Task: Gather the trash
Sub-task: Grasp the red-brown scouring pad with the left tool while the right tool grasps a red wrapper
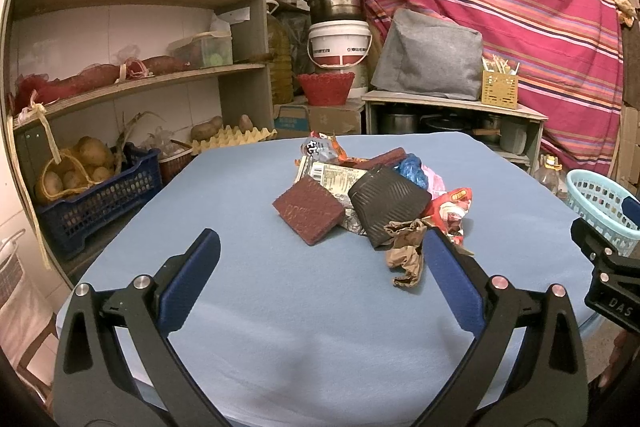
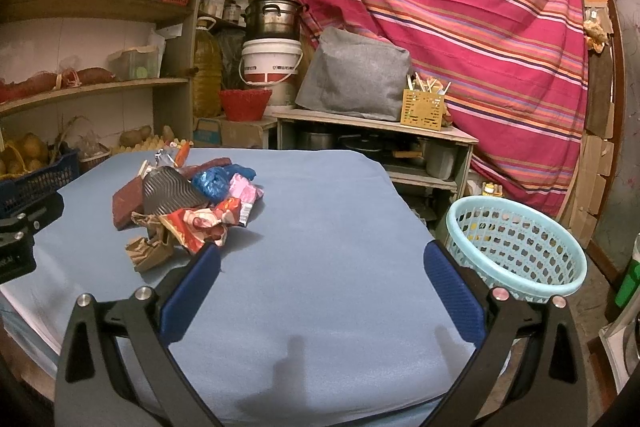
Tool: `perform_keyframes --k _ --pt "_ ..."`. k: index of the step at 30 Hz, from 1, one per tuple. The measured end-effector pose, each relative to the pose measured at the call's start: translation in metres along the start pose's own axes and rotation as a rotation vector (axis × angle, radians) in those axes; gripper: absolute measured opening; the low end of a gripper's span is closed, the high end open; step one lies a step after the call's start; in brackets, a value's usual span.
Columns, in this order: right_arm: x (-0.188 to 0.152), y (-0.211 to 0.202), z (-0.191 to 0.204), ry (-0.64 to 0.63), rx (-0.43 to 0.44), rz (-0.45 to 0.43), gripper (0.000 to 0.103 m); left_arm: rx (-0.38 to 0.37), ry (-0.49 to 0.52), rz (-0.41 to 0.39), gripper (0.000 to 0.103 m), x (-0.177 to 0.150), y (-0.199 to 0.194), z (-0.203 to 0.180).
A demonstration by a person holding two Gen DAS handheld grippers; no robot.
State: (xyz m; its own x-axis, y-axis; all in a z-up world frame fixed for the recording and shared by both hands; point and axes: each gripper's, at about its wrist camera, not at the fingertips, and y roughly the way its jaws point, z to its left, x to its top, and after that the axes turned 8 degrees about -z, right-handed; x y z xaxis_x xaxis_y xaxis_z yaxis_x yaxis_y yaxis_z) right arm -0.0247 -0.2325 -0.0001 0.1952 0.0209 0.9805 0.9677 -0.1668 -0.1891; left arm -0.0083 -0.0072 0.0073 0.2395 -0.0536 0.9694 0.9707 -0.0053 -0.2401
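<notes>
Left gripper [image 1: 320, 259] jaws spread wide, nothing between them, blue pads [image 1: 188, 279] facing inward, pointing forward and level. Right gripper [image 2: 320, 259] same: jaws wide apart, holding nothing. Each shows at the edge of the other's view, right gripper at far right of left wrist view, well apart.

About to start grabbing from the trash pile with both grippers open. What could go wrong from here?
1. The pile is tangled: pulling the crumpled brown paper nearest the left gripper may drag the red wrapper or the black cup sleeve along.
2. The light blue basket sits off the table's right edge, beyond the right gripper; light wrappers could drop to the floor on the way.
</notes>
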Motion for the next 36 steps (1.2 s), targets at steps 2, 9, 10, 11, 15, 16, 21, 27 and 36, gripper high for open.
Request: perform_keyframes --k 2,9,10,11,15,16,21,27,36 --pt "-0.001 0.000 0.000 0.002 0.002 0.000 0.099 -0.001 0.000 -0.002 0.098 0.000 0.000 0.000" --pt "-0.001 0.001 0.000 0.001 0.001 0.000 0.099 0.008 -0.001 0.000 0.098 0.000 0.001 0.000" --pt "-0.001 0.001 0.000 0.001 0.000 0.001 0.099 0.008 -0.005 0.003 0.098 0.000 0.002 0.001" --pt "-0.001 0.000 0.001 0.000 0.000 0.000 0.099 0.008 -0.011 0.008 0.098 0.000 0.003 0.004" --pt "0.001 0.000 0.001 -0.005 -0.007 -0.006 0.099 0.014 -0.032 0.030 0.098 0.001 0.010 0.017" --pt "0.002 0.000 0.002 -0.006 -0.008 -0.007 0.099 0.013 -0.037 0.034 0.098 0.002 0.013 0.020" --pt "0.012 0.012 0.005 -0.012 -0.009 0.024 0.099 0.043 -0.016 0.045 0.098 0.014 0.026 0.026" --pt "0.030 0.022 0.004 0.002 -0.017 0.013 0.099 0.039 -0.048 0.058 0.098 0.033 0.041 0.037" --pt "0.071 0.059 0.011 -0.021 -0.024 0.025 0.099 0.060 -0.048 0.033 0.098 0.064 0.071 0.043"
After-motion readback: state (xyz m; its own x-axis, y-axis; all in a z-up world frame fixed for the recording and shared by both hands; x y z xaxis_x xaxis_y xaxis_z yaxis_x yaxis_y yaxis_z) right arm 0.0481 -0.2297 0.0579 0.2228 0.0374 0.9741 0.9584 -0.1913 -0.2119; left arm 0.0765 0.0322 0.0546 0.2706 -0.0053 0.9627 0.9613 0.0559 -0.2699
